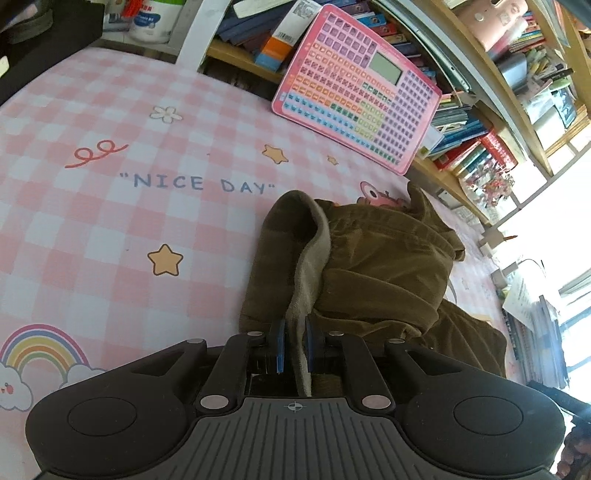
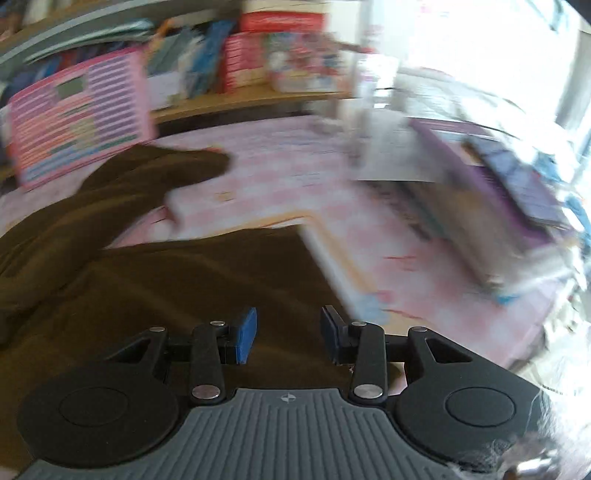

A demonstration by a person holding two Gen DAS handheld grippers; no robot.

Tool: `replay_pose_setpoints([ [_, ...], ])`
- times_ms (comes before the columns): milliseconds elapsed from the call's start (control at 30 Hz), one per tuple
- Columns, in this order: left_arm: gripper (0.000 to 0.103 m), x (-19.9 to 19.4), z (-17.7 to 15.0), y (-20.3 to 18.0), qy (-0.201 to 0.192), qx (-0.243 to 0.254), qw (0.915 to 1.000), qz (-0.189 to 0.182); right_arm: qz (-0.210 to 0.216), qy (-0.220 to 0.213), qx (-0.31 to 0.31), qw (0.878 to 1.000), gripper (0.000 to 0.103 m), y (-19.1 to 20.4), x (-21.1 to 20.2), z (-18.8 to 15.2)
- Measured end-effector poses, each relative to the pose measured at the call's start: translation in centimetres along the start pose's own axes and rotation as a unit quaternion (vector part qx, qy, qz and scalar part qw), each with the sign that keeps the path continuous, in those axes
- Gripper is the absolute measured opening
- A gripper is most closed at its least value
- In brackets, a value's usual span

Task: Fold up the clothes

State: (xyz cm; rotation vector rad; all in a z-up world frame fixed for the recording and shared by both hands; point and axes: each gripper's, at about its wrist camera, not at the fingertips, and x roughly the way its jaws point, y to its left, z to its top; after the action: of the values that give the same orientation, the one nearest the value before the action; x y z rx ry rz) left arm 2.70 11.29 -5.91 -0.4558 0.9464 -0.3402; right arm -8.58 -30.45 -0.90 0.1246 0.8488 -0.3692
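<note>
The left gripper point(image 1: 294, 345) has its blue fingers point(image 1: 280, 345) pressed together on a grey inner edge of the brown garment point(image 1: 373, 269). That strip of cloth runs up between them and rises in a fold. The rest of the garment lies bunched on the pink checked cloth point(image 1: 110, 221) covering the worktop, mostly to the right and beyond the gripper. Its lower right part is cut off behind the gripper's black body.

The right gripper point(image 2: 288, 334) has its fingers point(image 2: 246, 334) spread apart with nothing between them, above a flat stretch of the same garment. The right wrist view is badly smeared, so the stack of books point(image 2: 517, 192) at the far right is hard to make out.

At the far edge of the worktop, a pink button board point(image 1: 354, 88) leans against wooden shelves point(image 1: 480, 122) packed with books. Titles are too small to read. A white tub point(image 1: 153, 20) stands at the far left, partly cut off.
</note>
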Motion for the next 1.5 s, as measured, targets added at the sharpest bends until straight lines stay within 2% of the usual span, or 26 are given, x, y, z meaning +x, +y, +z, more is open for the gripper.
replay_pose_setpoints([
  [200,0.013,-0.4,-0.1,-0.3,-0.012,0.002,0.9999,-0.003,0.065,0.033,-0.026,0.997,0.036,4.8,1.3,-0.5],
  [333,0.027,-0.5,-0.2,-0.5,-0.016,0.003,0.9998,0.009,0.091,0.05,-0.052,0.993,0.037,7.4,1.6,-1.4],
  [433,0.028,-0.6,-0.2,-1.5,-0.015,0.031,0.9992,0.022,0.103,0.066,-0.065,0.99,0.038,8.2,2.1,-2.3],
  [533,0.032,-0.8,0.0,-2.2,-0.027,0.046,0.9984,0.019,0.101,0.098,-0.081,0.987,0.038,8.7,2.9,-3.3],
  [667,0.032,-0.4,0.6,-2.5,-0.031,0.052,0.9981,0.014,0.098,0.093,-0.102,0.986,0.039,9.3,2.8,-3.5],
  [933,0.032,2.1,2.8,-2.5,-0.032,0.045,0.9985,0.007,0.102,0.094,-0.104,0.985,0.04,9.1,2.7,-3.5],
  [1067,0.032,4.1,4.1,-1.7,-0.031,0.017,0.9993,-0.007,0.103,0.095,-0.105,0.985,0.04,9.1,2.9,-3.5],
  [1133,0.03,5.2,4.5,-1.1,-0.027,-0.003,0.9995,-0.015,0.103,0.095,-0.105,0.985,0.041,9.1,3.0,-3.5],
  [1200,0.016,6.0,4.5,-0.8,-0.02,-0.015,0.9992,-0.03,0.103,0.095,-0.105,0.985,0.041,9.1,3.0,-3.4],
  [1233,0.004,6.2,4.4,-0.6,-0.019,-0.019,0.9989,-0.039,0.103,0.095,-0.105,0.985,0.041,9.0,3.0,-3.4],
  [1300,0.002,5.3,4.3,-0.3,-0.045,-0.04,0.9968,-0.052,0.103,0.096,-0.104,0.984,0.041,9.1,3.1,-3.4],
  [1333,0.002,3.9,4.2,-0.1,-0.082,-0.056,0.993,-0.064,0.103,0.096,-0.105,0.984,0.041,9.1,3.0,-3.4],
  [1400,0.002,0.7,4.0,0.6,-0.159,-0.09,0.9795,-0.084,0.104,0.098,-0.106,0.984,0.041,9.1,3.1,-3.4],
  [1467,0.002,-1.3,3.8,2.1,-0.198,-0.124,0.97,-0.066,0.106,0.098,-0.106,0.984,0.041,9.1,3.1,-3.3],
  [1500,0.002,-1.6,3.8,2.9,-0.203,-0.13,0.9691,-0.053,0.108,0.098,-0.106,0.984,0.041,9.1,3.1,-3.3],
])
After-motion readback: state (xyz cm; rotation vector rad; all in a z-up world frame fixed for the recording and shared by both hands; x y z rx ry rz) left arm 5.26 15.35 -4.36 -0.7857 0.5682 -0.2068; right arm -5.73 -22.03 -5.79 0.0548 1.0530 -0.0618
